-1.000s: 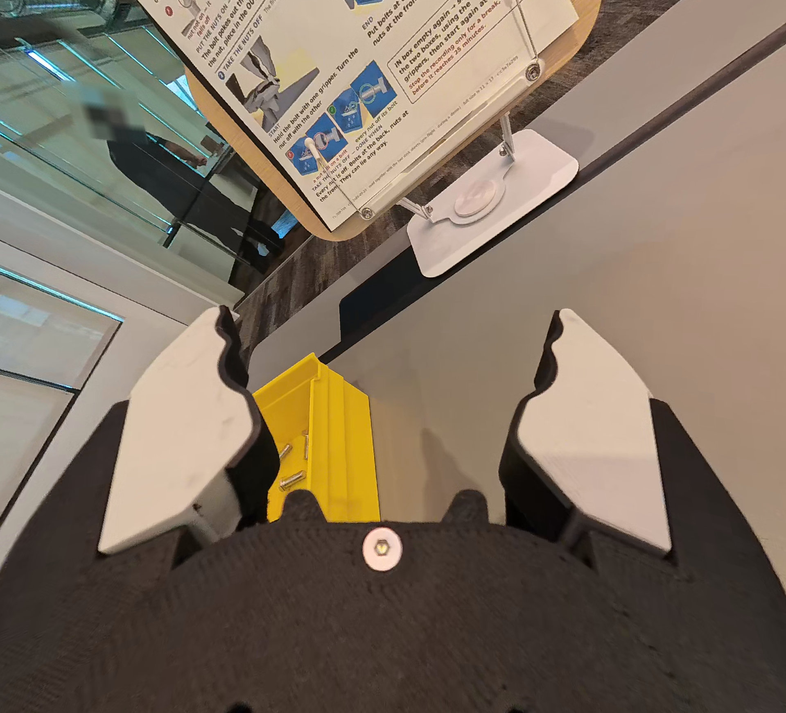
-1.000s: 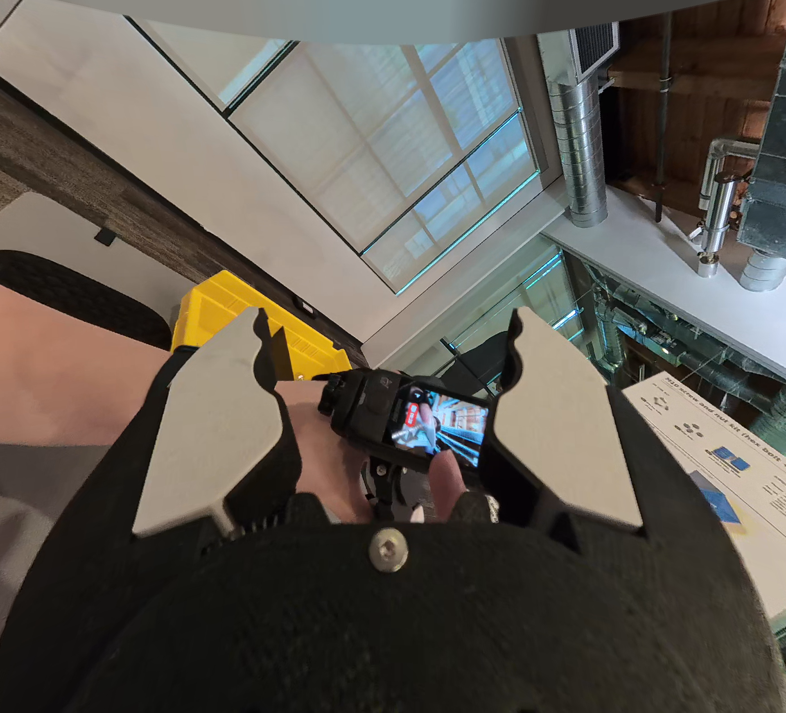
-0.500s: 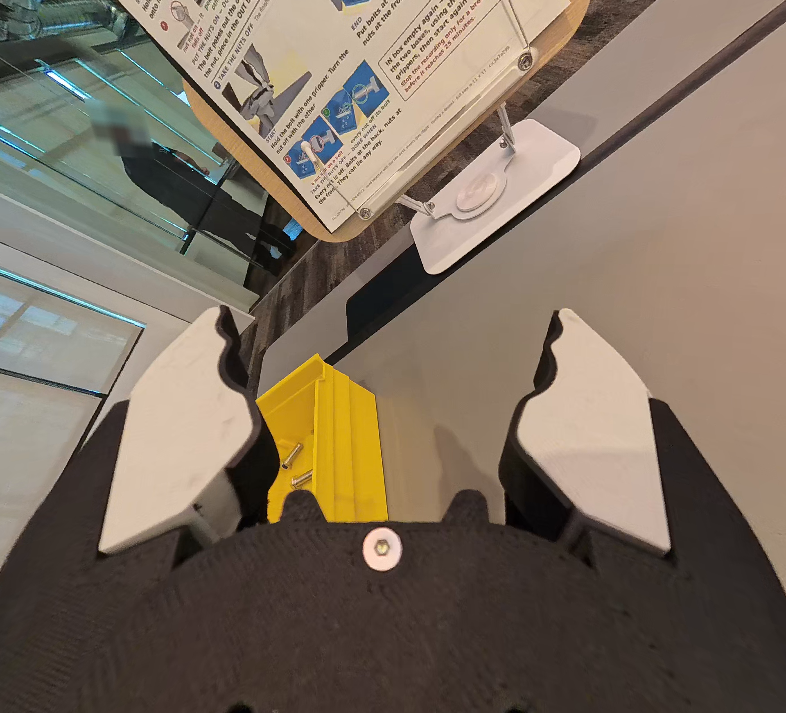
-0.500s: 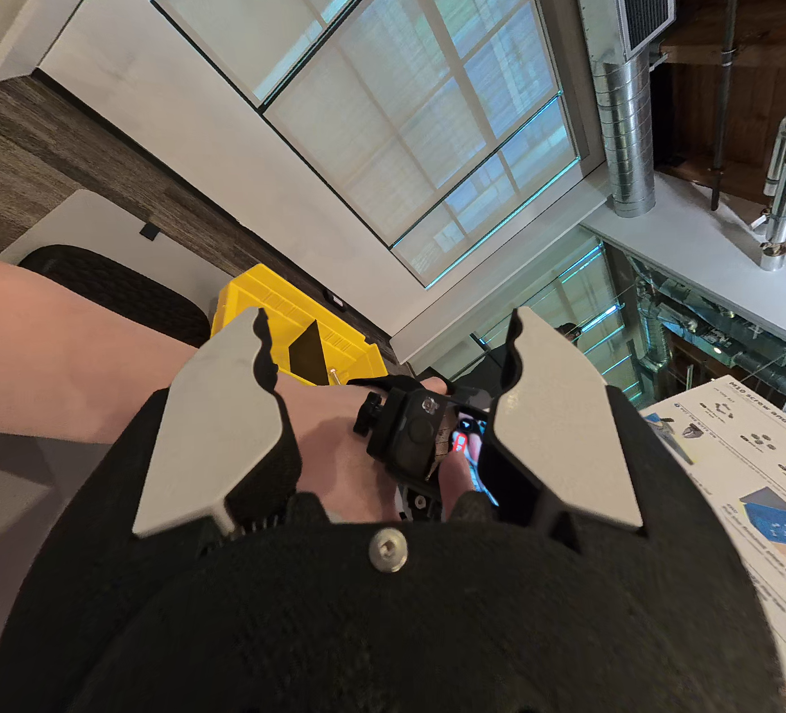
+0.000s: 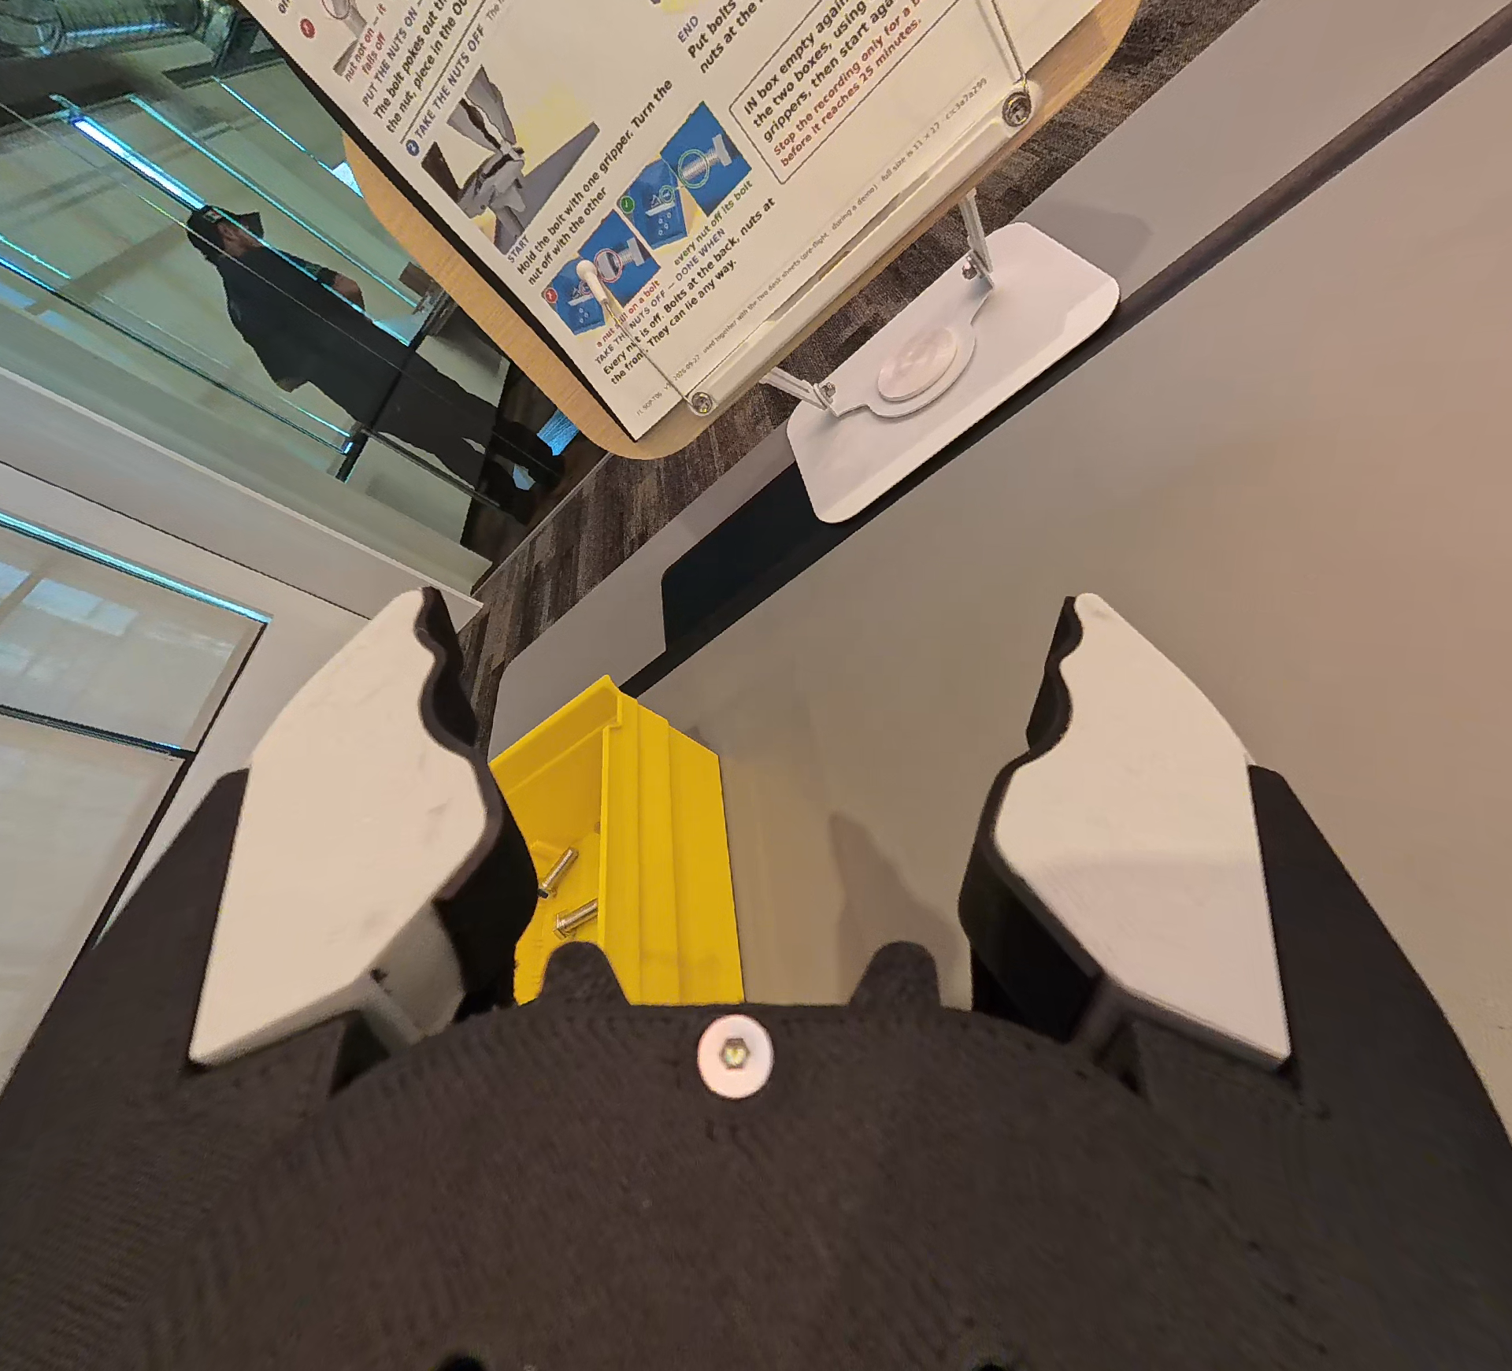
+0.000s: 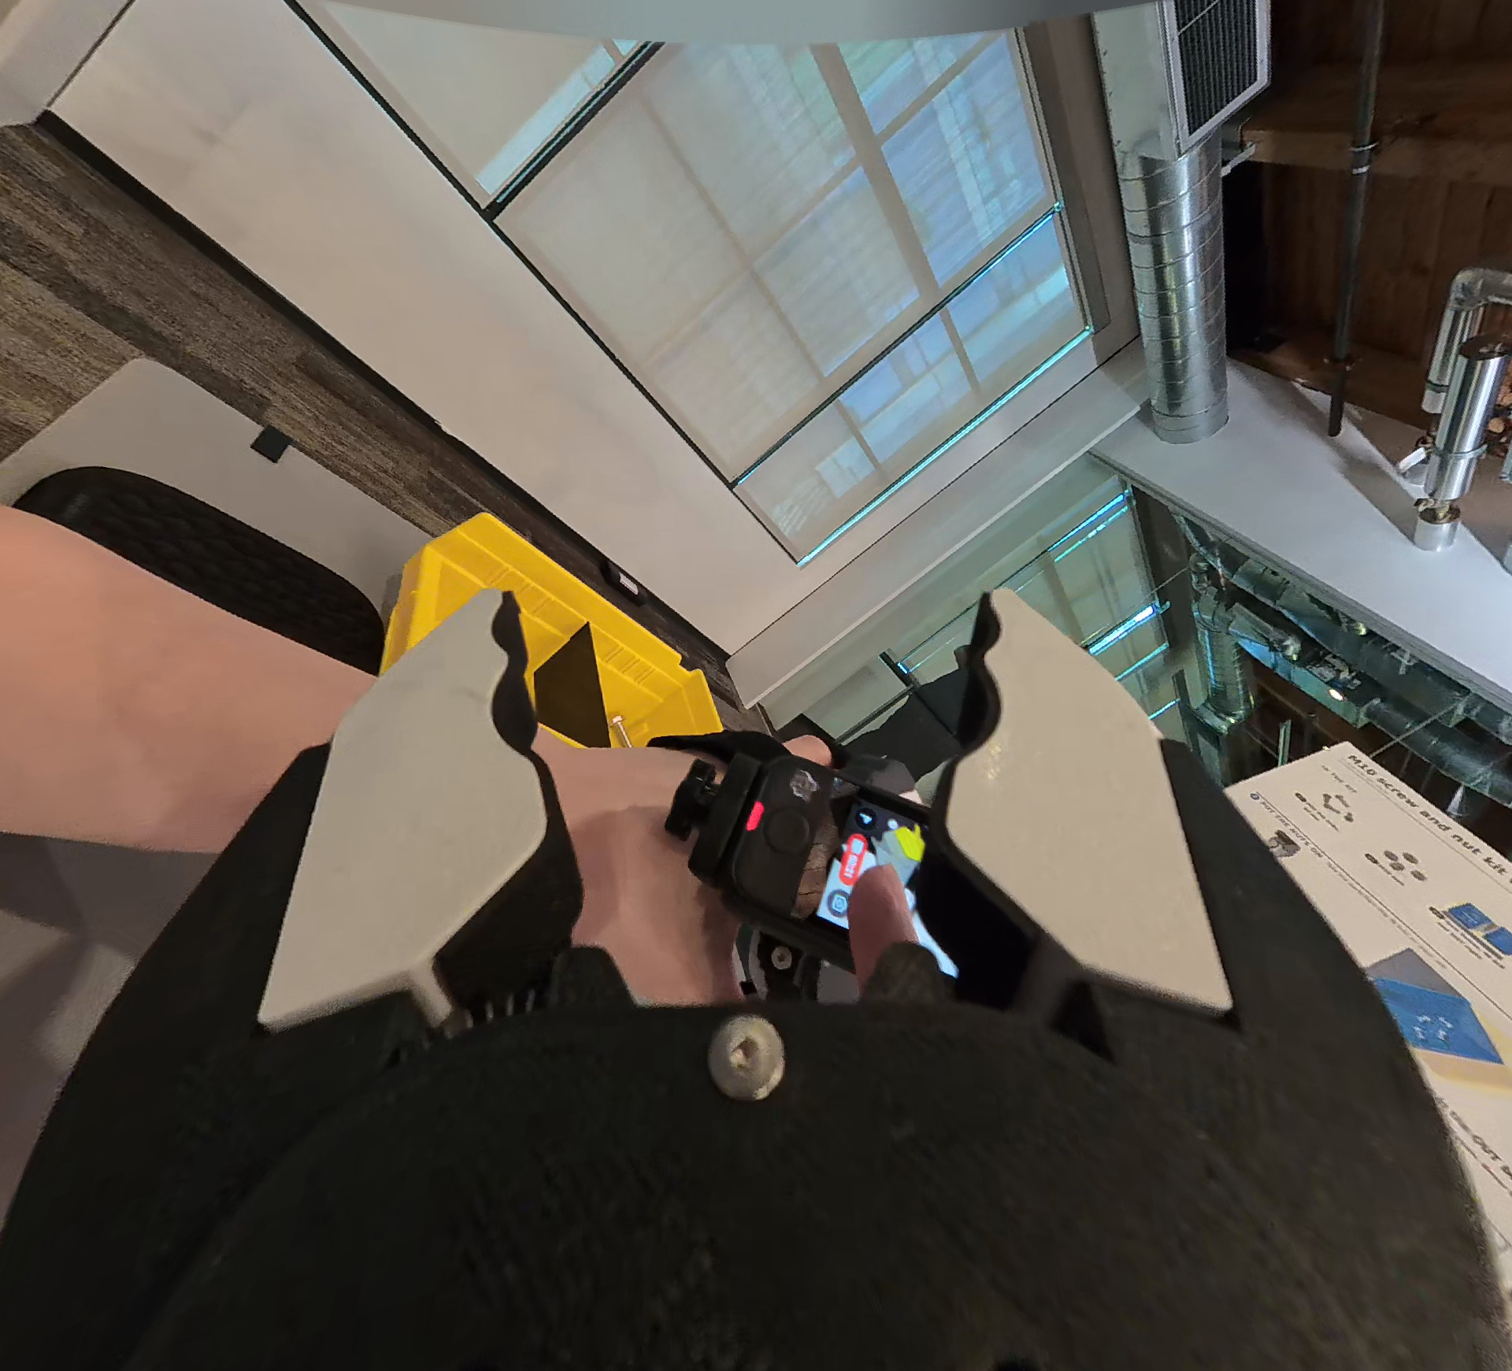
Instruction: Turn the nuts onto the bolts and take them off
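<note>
Left wrist view shows the left gripper point(image 5: 753, 677) with its two white fingers spread wide and nothing between them. Just past the left finger, at about 7 o'clock from the centre of the picture, stands a yellow bin point(image 5: 654, 841) on the grey table point(image 5: 1186, 636). Two silver bolts point(image 5: 564, 898) lie inside the bin, close to its wall. I cannot see any nuts. At 12 o'clock an instruction sheet point(image 5: 654, 63) sits on a wooden board, which is held by a white stand point(image 5: 949, 383) on the table edge.

Right wrist view shows the right gripper point(image 6: 744, 669), also wide open and holding nothing. Between its fingers a bare hand point(image 6: 646, 873) grips a small black camera point(image 6: 785, 833), and one fingertip touches its lit screen. Behind the hand, at 10 o'clock, is a yellow bin point(image 6: 524, 595) with one bolt point(image 6: 618, 728) showing at its rim.
</note>
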`<move>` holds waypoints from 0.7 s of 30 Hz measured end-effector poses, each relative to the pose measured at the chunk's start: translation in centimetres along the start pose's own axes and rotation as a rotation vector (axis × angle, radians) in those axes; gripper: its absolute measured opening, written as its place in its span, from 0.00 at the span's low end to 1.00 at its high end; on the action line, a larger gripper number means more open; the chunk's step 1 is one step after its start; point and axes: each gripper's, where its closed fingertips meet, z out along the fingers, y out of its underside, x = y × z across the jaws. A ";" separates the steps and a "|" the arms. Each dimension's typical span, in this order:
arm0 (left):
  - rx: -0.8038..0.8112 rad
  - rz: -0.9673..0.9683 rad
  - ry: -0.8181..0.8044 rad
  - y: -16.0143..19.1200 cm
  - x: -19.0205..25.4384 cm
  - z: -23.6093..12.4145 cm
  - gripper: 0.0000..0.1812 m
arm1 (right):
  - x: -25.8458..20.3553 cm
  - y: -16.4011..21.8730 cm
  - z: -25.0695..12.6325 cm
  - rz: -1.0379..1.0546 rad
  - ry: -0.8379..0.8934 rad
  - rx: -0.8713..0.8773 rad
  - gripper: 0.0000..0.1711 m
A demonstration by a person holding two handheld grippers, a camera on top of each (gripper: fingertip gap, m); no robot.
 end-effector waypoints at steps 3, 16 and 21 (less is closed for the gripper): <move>0.006 -0.010 0.009 -0.1 0.0 -0.1 0.73 | 1.7 -0.4 -0.8 -0.009 0.060 0.017 0.61; 0.676 -0.328 0.321 -9.2 0.0 -8.7 0.70 | 22.5 12.6 -17.6 0.507 0.912 -0.209 0.57; 1.097 -0.278 0.456 -12.7 2.8 -18.5 0.68 | 21.2 22.0 -19.9 0.265 1.012 -0.881 0.56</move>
